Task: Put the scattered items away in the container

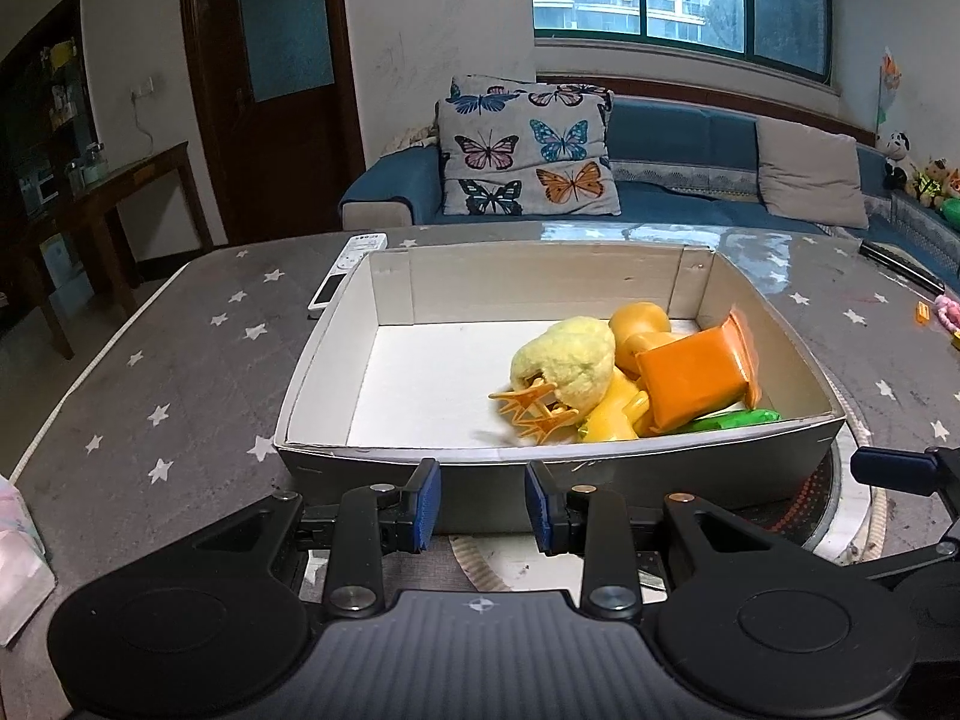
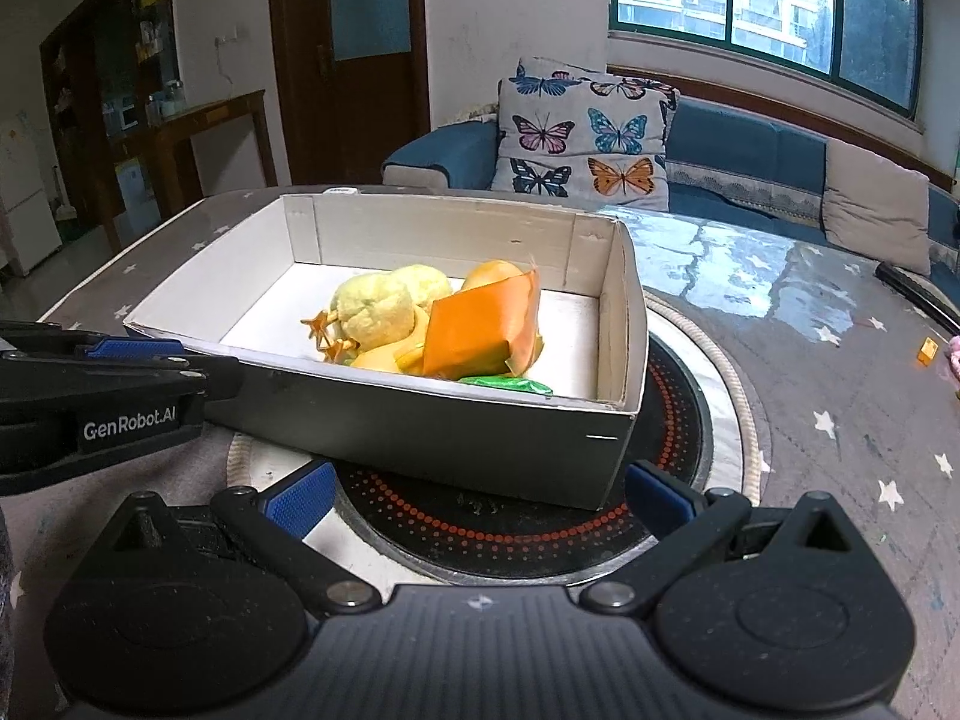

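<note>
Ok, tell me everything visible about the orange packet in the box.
The orange packet is a blocky pouch in glossy orange wrap with a flat crimped seal along one end. It lies tilted inside the cardboard box, propped on the yellow plastic toys and leaning by the fuzzy yellow plush. A green wrapper shows under its lower edge. It looks intact, and neither gripper touches it.

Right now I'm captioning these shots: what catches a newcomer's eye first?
The open cardboard box on the star-patterned table, with bright toys heaped in its right half: an orange packet and a fuzzy yellow ball. Behind, a butterfly cushion leans on the blue sofa.
</note>
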The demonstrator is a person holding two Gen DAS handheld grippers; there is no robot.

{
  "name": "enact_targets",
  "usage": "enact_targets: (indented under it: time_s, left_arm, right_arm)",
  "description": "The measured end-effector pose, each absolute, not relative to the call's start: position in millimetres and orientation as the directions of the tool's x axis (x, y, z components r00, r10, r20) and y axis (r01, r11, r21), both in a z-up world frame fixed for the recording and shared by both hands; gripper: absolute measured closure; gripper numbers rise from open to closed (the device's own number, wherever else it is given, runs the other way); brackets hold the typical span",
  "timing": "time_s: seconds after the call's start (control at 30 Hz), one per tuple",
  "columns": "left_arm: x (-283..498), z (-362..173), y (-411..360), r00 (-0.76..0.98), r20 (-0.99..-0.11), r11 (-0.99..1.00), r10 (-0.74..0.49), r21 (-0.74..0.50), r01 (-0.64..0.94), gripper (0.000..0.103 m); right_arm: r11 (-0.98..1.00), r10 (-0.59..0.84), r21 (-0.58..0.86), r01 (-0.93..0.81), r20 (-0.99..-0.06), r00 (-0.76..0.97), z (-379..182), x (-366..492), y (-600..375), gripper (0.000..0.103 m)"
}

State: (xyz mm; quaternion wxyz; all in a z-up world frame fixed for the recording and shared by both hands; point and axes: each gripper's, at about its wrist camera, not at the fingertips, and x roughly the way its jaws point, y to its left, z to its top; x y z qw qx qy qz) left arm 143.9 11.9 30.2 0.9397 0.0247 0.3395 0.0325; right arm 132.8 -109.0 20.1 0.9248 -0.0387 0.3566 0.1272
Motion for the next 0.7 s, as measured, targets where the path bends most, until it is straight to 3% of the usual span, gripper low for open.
enact_targets:
  time_s: [0.7]
  left_arm:
    - [151.9,26.2,16.5,0.751,-0.656,0.997,0.076,0.056,-0.052,0.07]
  right_arm:
    - [0.964,0.203,0.013,-0.267,-0.683,0.701,18.2,139.4,-104.3,0.0]
